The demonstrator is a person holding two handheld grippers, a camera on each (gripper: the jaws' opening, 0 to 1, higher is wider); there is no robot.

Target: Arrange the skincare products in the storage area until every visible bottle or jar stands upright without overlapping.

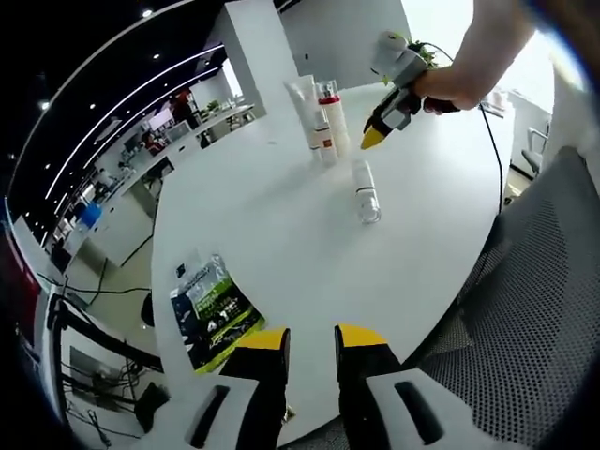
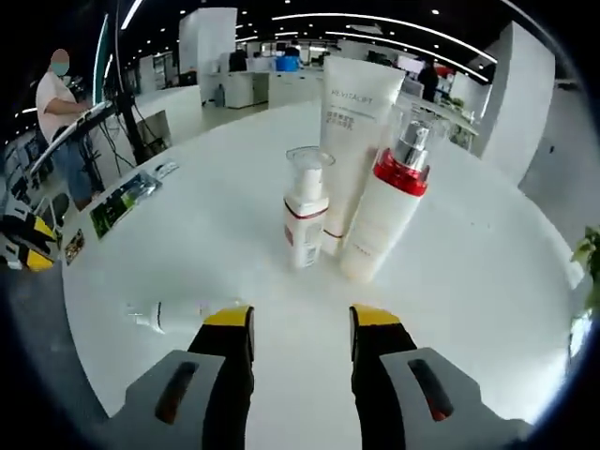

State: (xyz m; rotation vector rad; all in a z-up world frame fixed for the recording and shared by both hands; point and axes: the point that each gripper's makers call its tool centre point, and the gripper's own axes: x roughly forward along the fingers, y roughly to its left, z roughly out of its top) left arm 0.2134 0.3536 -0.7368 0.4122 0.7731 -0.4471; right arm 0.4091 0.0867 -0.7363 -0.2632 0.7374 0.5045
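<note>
Three products stand upright and close together on the round white table: a tall white tube, a white pump bottle with a red collar and a small white bottle with a clear cap. They also stand at the table's far side in the left gripper view, tube beside red-collared bottle. A clear-capped white bottle lies on its side, seen just left of my right gripper's jaw. My right gripper is open and empty, a short way in front of the standing group. My left gripper is open and empty at the near edge.
A green and black packet lies flat near the table's left edge. A hand holds the right gripper above the standing products. A grey mesh chair is beside the table. A person stands at desks beyond.
</note>
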